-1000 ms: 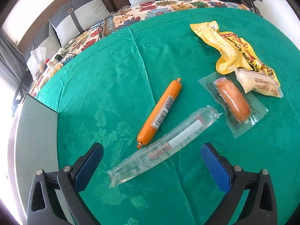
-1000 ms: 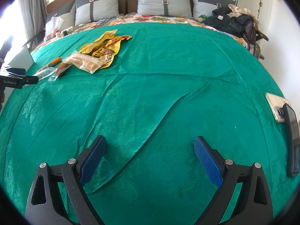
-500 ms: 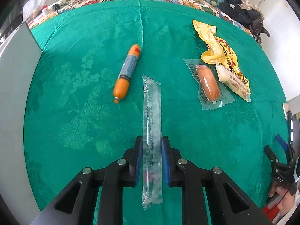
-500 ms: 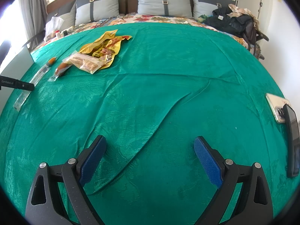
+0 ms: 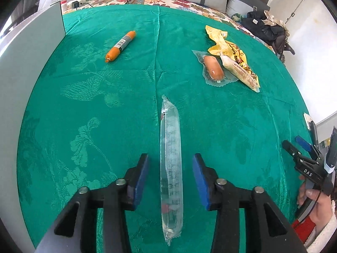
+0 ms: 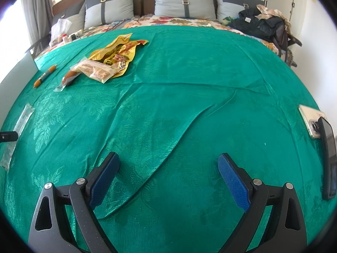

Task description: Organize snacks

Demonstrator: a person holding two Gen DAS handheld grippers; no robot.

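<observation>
A long clear plastic snack tube (image 5: 171, 164) lies on the green cloth (image 5: 105, 116) between the open fingers of my left gripper (image 5: 170, 175), which do not touch it. It also shows in the right wrist view (image 6: 20, 126) at the far left. An orange sausage stick (image 5: 121, 46) lies far left. A vacuum-packed sausage (image 5: 213, 67), a pale snack pack (image 5: 239, 71) and a yellow bag (image 5: 223, 44) lie far right. My right gripper (image 6: 168, 177) is open and empty over bare cloth.
A grey panel (image 5: 27, 48) stands along the left edge. Two phones (image 6: 320, 130) lie at the right edge of the cloth. Pillows (image 6: 183, 2) and a dark bag (image 6: 263, 25) sit at the back.
My left gripper carried the clear tube toward the near middle of the cloth, then opened and let it go. The right gripper has not moved.
</observation>
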